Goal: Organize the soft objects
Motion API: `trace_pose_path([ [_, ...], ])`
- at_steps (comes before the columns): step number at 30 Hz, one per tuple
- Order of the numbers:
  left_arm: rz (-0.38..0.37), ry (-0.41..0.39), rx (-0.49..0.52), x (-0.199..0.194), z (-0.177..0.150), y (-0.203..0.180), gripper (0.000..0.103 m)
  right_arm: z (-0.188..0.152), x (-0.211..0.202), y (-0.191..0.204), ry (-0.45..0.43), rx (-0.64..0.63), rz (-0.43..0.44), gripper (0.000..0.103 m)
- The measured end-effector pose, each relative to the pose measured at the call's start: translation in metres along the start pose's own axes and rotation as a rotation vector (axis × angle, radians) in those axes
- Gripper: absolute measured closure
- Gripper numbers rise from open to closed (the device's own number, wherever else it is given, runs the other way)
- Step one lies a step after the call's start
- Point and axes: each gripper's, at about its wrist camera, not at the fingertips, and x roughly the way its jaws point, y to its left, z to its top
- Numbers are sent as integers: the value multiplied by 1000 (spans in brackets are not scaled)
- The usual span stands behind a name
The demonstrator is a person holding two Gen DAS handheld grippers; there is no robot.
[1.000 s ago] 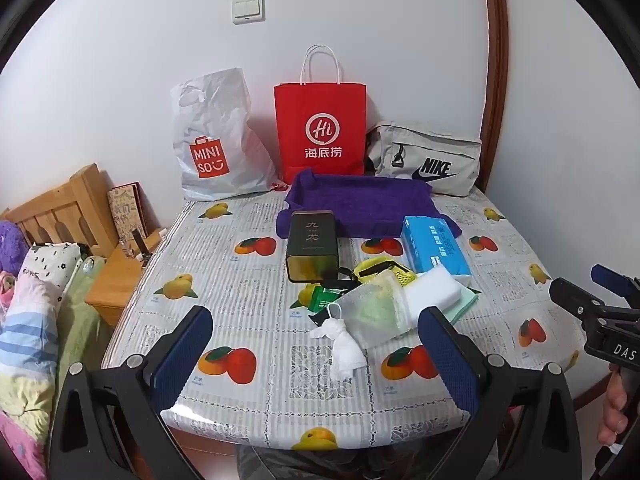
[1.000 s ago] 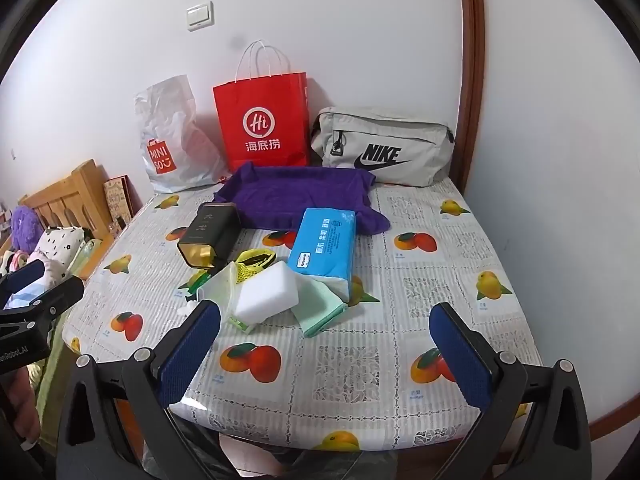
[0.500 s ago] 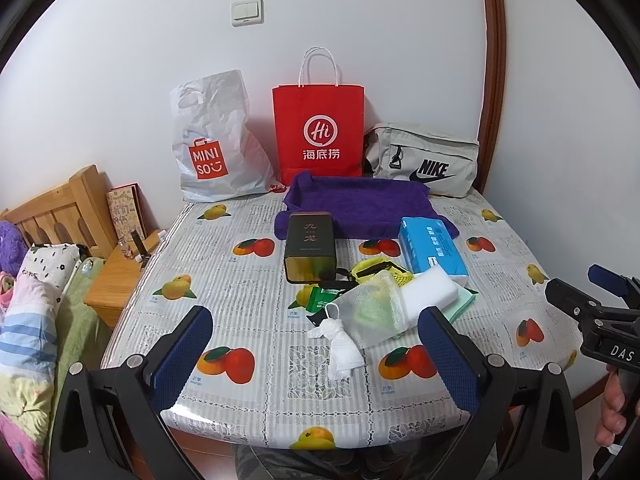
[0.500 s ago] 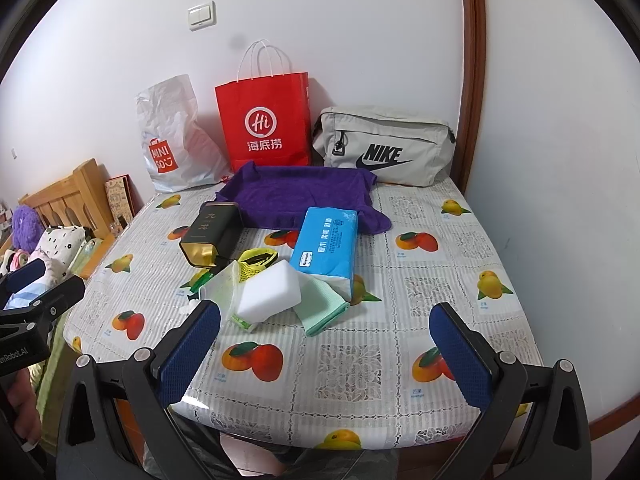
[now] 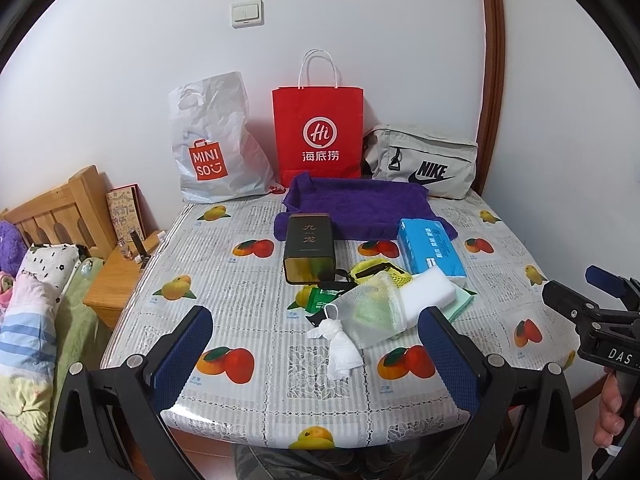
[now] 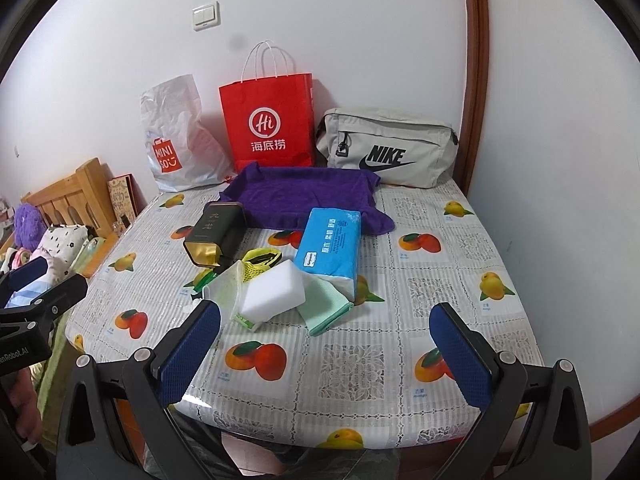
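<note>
A: We hold our left gripper [image 5: 316,354] and right gripper [image 6: 326,344] over the near edge of the shiny fruit-print table cover [image 6: 440,280]. Both jaws stand wide, holding nothing.

B: We see the soft pile mid-table: a white foam block [image 6: 274,294] on a flat green cloth [image 6: 326,306], beside a see-through mesh bag [image 5: 370,310]. The fuzzy purple towel [image 6: 304,196] lies behind.

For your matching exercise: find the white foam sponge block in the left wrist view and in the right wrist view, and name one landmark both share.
Left wrist view: the white sponge block lies right of centre, behind the mesh pouch.
Right wrist view: the white sponge block lies near centre, overlapping the green cloth.
Shared landmark: the blue tissue pack, just behind it.
</note>
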Motion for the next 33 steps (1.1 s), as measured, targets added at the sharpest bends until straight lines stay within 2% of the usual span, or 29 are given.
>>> trace_pose_path([
  [33, -7, -2, -3, -2, -1, 4, 0, -1, -2, 0, -2, -2, -4, 0],
])
